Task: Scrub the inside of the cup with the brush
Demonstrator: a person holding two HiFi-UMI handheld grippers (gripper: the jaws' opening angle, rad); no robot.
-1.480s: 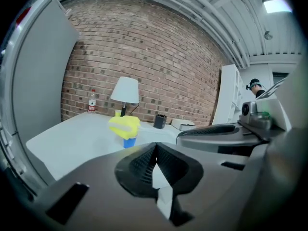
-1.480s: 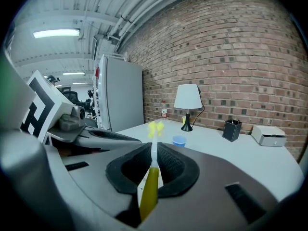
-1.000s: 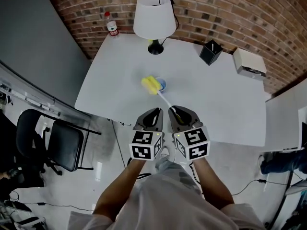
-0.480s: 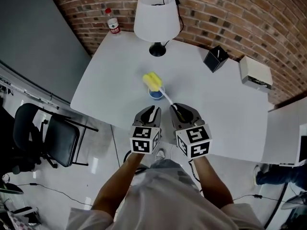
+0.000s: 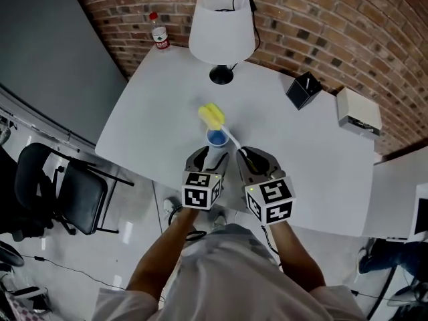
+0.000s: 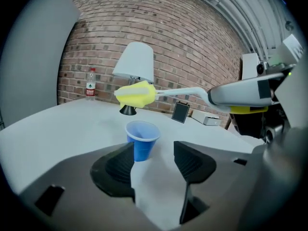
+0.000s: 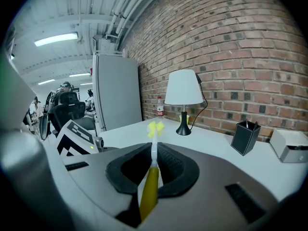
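Observation:
A blue plastic cup stands upright on the white table; in the left gripper view the cup is empty. My left gripper is low behind it. Its jaws have just been opening and stand apart, with the cup just beyond the tips and no pad pressing on it. My right gripper is shut on the yellow-and-white handle of the brush. The brush's yellow sponge head hangs in the air above and past the cup, not inside it. Left gripper; right gripper.
A white lamp stands at the table's far side, with a water bottle in the far left corner. A black pen holder and a white box sit to the right. Black chairs stand on the floor to the left.
My left gripper has come forward and down to the cup, and its jaws have gone from shut to open. The right gripper with the brush has shifted a little forward.

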